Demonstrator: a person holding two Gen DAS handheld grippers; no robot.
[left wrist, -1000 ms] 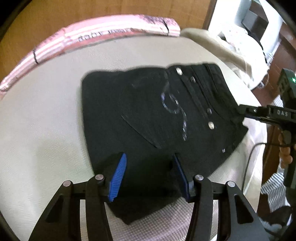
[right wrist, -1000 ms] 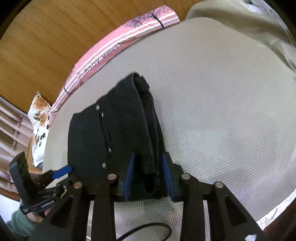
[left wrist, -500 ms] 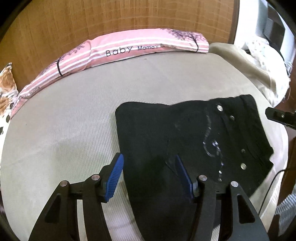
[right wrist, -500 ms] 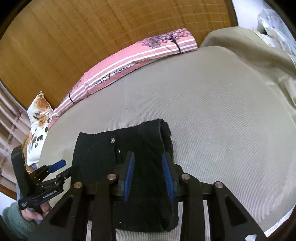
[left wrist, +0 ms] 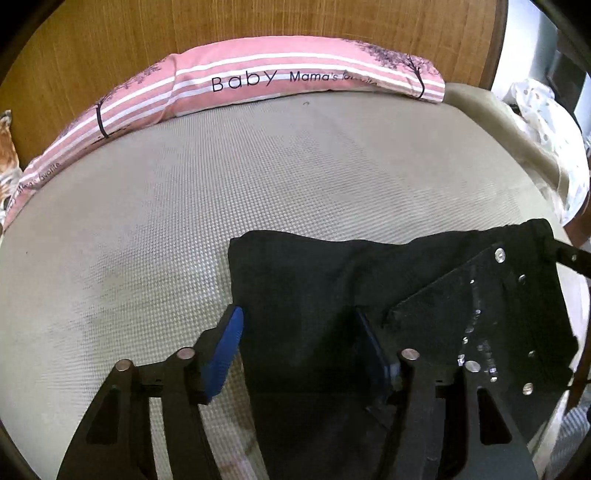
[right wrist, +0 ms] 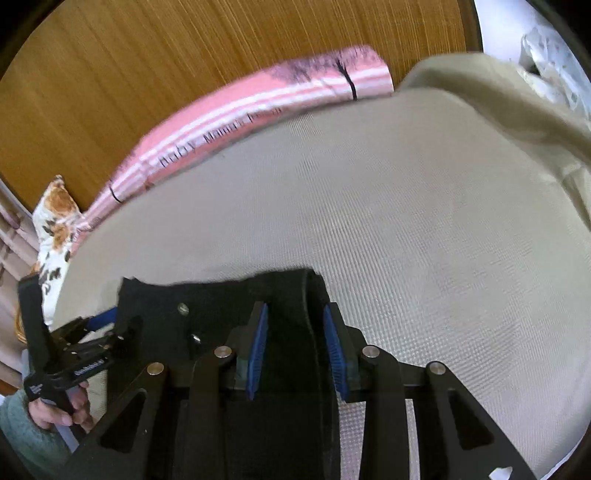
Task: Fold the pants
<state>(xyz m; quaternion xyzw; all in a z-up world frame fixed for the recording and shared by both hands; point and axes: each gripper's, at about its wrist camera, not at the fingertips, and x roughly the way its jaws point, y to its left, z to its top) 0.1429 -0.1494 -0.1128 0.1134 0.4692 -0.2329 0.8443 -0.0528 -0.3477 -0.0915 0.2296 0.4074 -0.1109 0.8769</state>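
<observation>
While the folded black pants (left wrist: 314,295) lie flat on the beige bed cover (left wrist: 184,206), both tools sit at their near edge. Left wrist view: pants occupy the frame from centre toward 4 o'clock, metal buttons (left wrist: 499,255) showing along the waistband side at 3 o'clock. The left gripper (left wrist: 299,339) has its blue pads spread wide; the left pad (left wrist: 225,350) rests over bare cover just beside the pants' left edge, the other pad sits over the dark cloth. Nothing is pinched between them: released.

Right wrist view: the pants (right wrist: 221,295) sit from centre to 8 o'clock, the thick rolled waistband edge (right wrist: 314,288) running between the right gripper (right wrist: 295,347) pads. Pads (right wrist: 258,343) stand apart with a gap on either side of the fabric; released, not clamping. The left gripper (right wrist: 107,325) enters at 8 o'clock, held by the person's left hand (right wrist: 59,410), its blue tip at the pants' far left corner.

Background: a pink striped pillow (left wrist: 258,85) printed "Baby" at 12 o'clock against the wooden headboard (left wrist: 258,22); a floral cushion (right wrist: 55,221) at 9 o'clock in the right view; a rumpled beige blanket (right wrist: 498,96) at 2 o'clock. The right view is slightly motion-blurred.
</observation>
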